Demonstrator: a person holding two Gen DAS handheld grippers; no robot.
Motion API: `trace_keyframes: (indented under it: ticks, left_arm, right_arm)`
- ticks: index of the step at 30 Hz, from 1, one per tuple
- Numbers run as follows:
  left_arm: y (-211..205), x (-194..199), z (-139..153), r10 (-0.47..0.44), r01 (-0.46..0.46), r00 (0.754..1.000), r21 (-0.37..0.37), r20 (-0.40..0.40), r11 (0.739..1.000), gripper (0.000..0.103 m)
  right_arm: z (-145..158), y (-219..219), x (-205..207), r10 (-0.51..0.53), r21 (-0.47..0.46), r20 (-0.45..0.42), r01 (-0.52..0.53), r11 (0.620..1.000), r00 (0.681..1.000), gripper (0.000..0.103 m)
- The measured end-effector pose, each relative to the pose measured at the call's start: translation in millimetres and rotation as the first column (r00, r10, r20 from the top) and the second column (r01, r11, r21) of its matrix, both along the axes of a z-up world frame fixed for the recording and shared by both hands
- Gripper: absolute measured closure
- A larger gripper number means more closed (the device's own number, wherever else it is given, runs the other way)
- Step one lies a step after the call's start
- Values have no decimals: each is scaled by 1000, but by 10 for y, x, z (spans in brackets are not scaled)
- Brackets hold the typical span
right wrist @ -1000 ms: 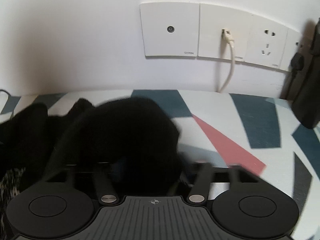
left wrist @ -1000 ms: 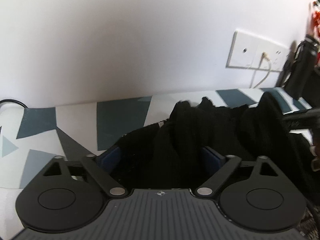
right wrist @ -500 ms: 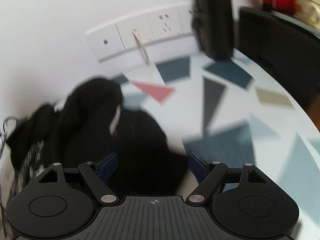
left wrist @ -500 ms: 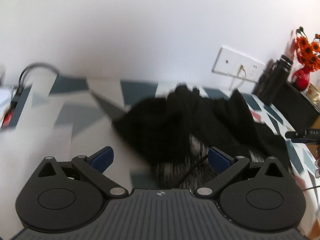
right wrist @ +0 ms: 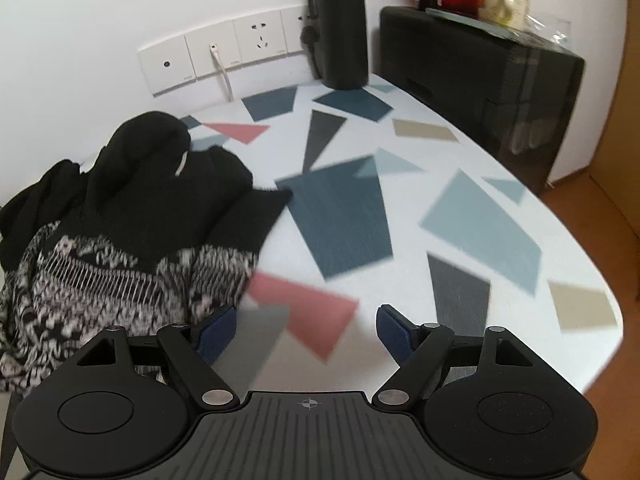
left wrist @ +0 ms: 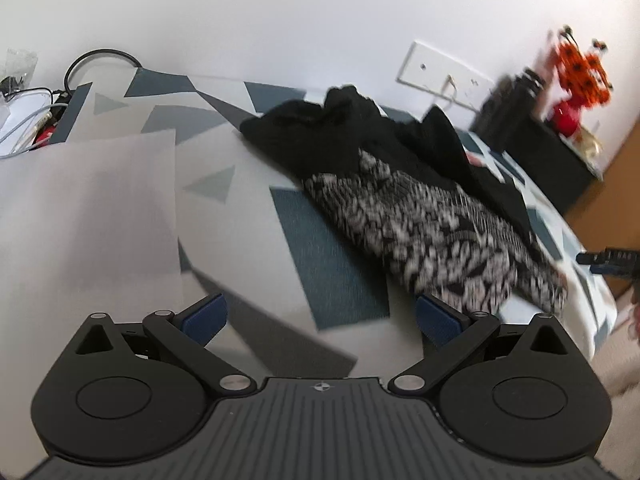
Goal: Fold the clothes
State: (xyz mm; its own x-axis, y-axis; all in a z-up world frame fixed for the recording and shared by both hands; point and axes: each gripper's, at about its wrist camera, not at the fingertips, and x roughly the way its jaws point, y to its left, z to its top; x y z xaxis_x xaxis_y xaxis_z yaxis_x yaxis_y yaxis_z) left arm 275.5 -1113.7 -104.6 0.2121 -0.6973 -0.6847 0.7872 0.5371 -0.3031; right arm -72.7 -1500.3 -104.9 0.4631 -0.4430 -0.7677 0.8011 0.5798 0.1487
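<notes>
A garment point(left wrist: 404, 184) that is black on top with a black-and-white patterned lower part lies crumpled on the table point(left wrist: 224, 216), which wears a cloth of coloured shapes. In the right wrist view the same garment point(right wrist: 132, 224) fills the left side. My left gripper point(left wrist: 320, 318) hangs open above the table, short of the garment's near hem, nothing between its blue pads. My right gripper point(right wrist: 308, 330) is open too, just right of the patterned hem, empty. The right gripper's tip point(left wrist: 608, 258) shows at the right edge of the left wrist view.
A black flask point(right wrist: 340, 24) and a black box point(right wrist: 480, 76) stand at the table's back right, with a red vase and cup on the box. Wall sockets point(right wrist: 224, 56) with a white cable sit behind. Cables point(left wrist: 36, 108) lie at the far left. The table edge point(right wrist: 592, 292) curves nearby.
Both grippers have let go of the black garment and pulled back and up from it. The garment now lies in a heap on the table, patterned part showing.
</notes>
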Motion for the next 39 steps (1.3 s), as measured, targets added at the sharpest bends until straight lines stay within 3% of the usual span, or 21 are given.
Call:
trace_keyframes:
  ticks: [3,6,10,15,17,20,23,26,31,39]
  left_arm:
    - [-25,-99,-23,-64,64,998,-29,-2,998,1]
    - [-205,-236,-25,-177,178,984,-46,29,983,1]
    - [-518,-447,-13,-330,333,933,1,142,943,1]
    - [-744,-550,-103,-459,453,875,77,152,888,1]
    - [-727,-543,-97,-471,462,866,88,171,882,1]
    - [-605,-408,-7,-436,437,885,29,165,899,1]
    - [-413,-145,103,-388,394,919,-105,72,913,1]
    - [-250,76,175,-316,309,949,-183,-8,933,1]
    - [-37,269,215,-182,166,981,-217,-59,962,1]
    - [236,90,81,-153,122,981,-235,-118,964,1]
  right_arm:
    - [-53,209,28,52,-2,12,-52,999,999,29]
    - [-120,496,218,177,-70,-3,-177,982,984,29]
    - [-275,744,506,306,-98,-52,-310,946,951,33]
    - [-376,883,703,365,-112,-94,-374,921,926,38]
    - [-384,898,741,377,-123,-103,-388,913,920,43]
    - [-391,879,780,385,-135,-106,-397,908,917,46]
    - [-420,819,820,380,-117,-97,-390,913,920,45]
    - [-439,789,863,382,-114,-104,-392,913,918,44]
    - [-447,779,904,385,-109,-117,-397,911,915,43]
    - [-441,805,877,386,-118,-110,-398,910,916,52]
